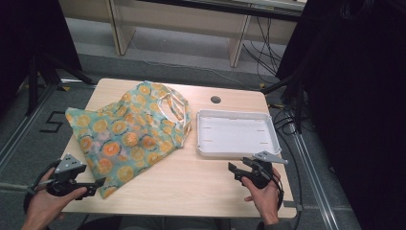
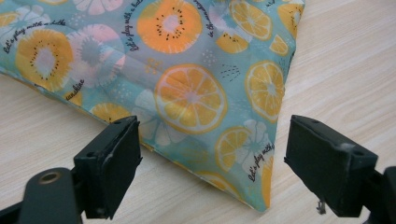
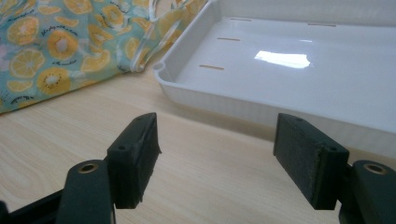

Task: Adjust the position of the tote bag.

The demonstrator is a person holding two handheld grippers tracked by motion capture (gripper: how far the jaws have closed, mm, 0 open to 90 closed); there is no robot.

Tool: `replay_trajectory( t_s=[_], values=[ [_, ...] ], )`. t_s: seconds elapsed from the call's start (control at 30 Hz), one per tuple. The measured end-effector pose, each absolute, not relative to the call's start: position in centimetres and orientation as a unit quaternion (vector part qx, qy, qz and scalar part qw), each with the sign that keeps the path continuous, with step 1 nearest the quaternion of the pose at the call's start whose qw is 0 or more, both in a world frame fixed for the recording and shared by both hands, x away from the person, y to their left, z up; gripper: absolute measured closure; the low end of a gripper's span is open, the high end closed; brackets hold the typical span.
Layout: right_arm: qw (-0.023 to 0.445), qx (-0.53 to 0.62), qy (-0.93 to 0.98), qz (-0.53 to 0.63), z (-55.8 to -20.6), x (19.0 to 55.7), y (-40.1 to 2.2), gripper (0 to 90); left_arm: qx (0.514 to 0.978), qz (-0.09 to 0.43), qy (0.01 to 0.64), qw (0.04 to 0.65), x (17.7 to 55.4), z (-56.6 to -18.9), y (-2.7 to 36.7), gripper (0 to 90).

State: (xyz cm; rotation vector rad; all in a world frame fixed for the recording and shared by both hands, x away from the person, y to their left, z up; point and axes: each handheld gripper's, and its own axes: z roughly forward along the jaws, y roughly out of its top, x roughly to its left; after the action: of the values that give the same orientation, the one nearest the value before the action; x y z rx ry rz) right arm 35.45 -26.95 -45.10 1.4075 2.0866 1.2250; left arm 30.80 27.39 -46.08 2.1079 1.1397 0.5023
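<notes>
Pale wood-grain table (image 1: 191, 182) fills the middle of the high view, with grey floor and dark curtains around it. At the lower left of that frame the left gripper (image 1: 98, 183) hovers at the near corner of the fabric bag (image 1: 127, 134), its jaws apart with nothing between the pads; in the left gripper view that corner (image 2: 261, 196) lies flat on the wood between and just ahead of them, likely lined up for a pinch. The bag sprawls left of centre, teal cloth printed with orange and kiwi slices and small script, its pale handles (image 1: 173, 108) toward the white tray (image 1: 238, 153). At the lower right the right gripper (image 1: 233, 169) waits just in front of the empty tray, jaws apart and holding nothing.
</notes>
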Motion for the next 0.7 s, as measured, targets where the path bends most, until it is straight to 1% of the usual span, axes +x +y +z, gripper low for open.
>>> replay_trajectory(
  t_s=[0.03, 0.07, 0.13, 0.2, 0.27, 0.3, 0.4, 0.43, 0.47, 0.5, 0.57, 0.63, 0.7],
  values=[
    [0.171, 0.491, 0.737, 0.432, -45.1, 35.4, -26.9, 31.9, 0.809, 0.189, 0.439, 0.342, 30.8, -46.1, 27.3, 17.2],
    [0.159, 0.506, 0.730, 0.431, -44.9, 35.2, -26.6, 31.8, 0.804, 0.187, 0.446, 0.346, 30.7, -46.1, 27.2, 17.2],
    [0.158, 0.501, 0.728, 0.440, -45.0, 35.3, -26.4, 31.4, 0.804, 0.187, 0.446, 0.345, 30.7, -46.1, 27.2, 17.2],
    [0.179, 0.486, 0.739, 0.430, -45.0, 35.4, -26.7, 31.1, 0.805, 0.191, 0.444, 0.344, 30.7, -46.2, 27.2, 17.2],
    [0.183, 0.484, 0.742, 0.426, -45.0, 35.4, -26.7, 30.5, 0.791, 0.189, 0.460, 0.357, 30.6, -46.3, 26.9, 17.2],
    [0.181, 0.483, 0.740, 0.432, -45.0, 35.5, -26.7, 30.5, 0.803, 0.188, 0.448, 0.345, 30.7, -46.2, 27.2, 17.2],
    [0.181, 0.490, 0.740, 0.423, -45.0, 35.4, -26.6, 29.9, 0.804, 0.190, 0.446, 0.345, 30.7, -46.2, 27.2, 17.2],
    [0.193, 0.484, 0.742, 0.421, -45.0, 35.5, -26.7, 29.8, 0.805, 0.187, 0.445, 0.344, 30.7, -46.2, 27.2, 17.2],
    [0.181, 0.498, 0.735, 0.424, -45.0, 35.4, -26.4, 29.8, 0.816, 0.197, 0.430, 0.332, 30.8, -46.1, 27.4, 17.2],
    [0.189, 0.483, 0.740, 0.428, -45.1, 35.6, -26.6, 29.8, 0.806, 0.185, 0.447, 0.340, 30.7, -46.4, 27.2, 17.1],
    [0.184, 0.481, 0.740, 0.432, -45.0, 35.5, -26.7, 29.6, 0.807, 0.188, 0.449, 0.335, 30.7, -46.5, 27.2, 17.0],
    [0.187, 0.479, 0.741, 0.432, -45.0, 35.5, -26.7, 29.6, 0.794, 0.177, 0.475, 0.336, 30.4, -47.1, 27.0, 17.0],
    [0.183, 0.480, 0.742, 0.431, -45.0, 35.5, -26.7, 29.6, 0.797, 0.171, 0.478, 0.326, 30.4, -47.4, 27.0, 17.0]
  ],
)
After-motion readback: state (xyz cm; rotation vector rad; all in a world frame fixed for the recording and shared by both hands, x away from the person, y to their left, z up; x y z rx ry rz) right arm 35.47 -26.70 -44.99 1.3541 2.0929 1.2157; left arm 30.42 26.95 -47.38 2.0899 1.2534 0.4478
